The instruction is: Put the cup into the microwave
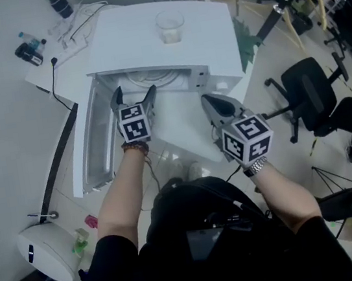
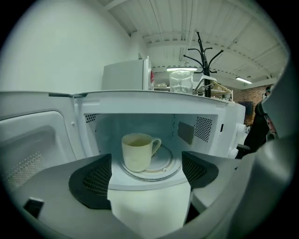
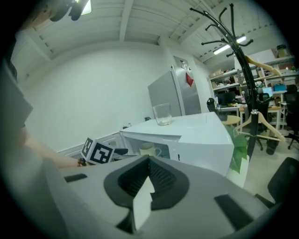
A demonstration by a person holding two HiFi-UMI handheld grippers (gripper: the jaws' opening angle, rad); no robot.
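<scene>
My left gripper (image 1: 134,99) hangs wide, empty, before the open microwave (image 1: 129,45); my right gripper (image 1: 206,99) is pinched closed on nothing. The cup (image 2: 137,152) stands upright on the turntable (image 2: 167,161) inside: rigid, probably slick and breakable, best clamped across its body.

Clear glass (image 1: 171,27), ofc chair (image 1: 309,87), coat rack (image 2: 203,53), fridge (image 3: 180,93).

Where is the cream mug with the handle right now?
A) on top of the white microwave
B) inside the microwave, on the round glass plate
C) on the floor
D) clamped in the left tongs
B: the left gripper view shows the cream ceramic mug standing on the round glass turntable inside the open white microwave, clear of the left tongs, which are open.
</scene>
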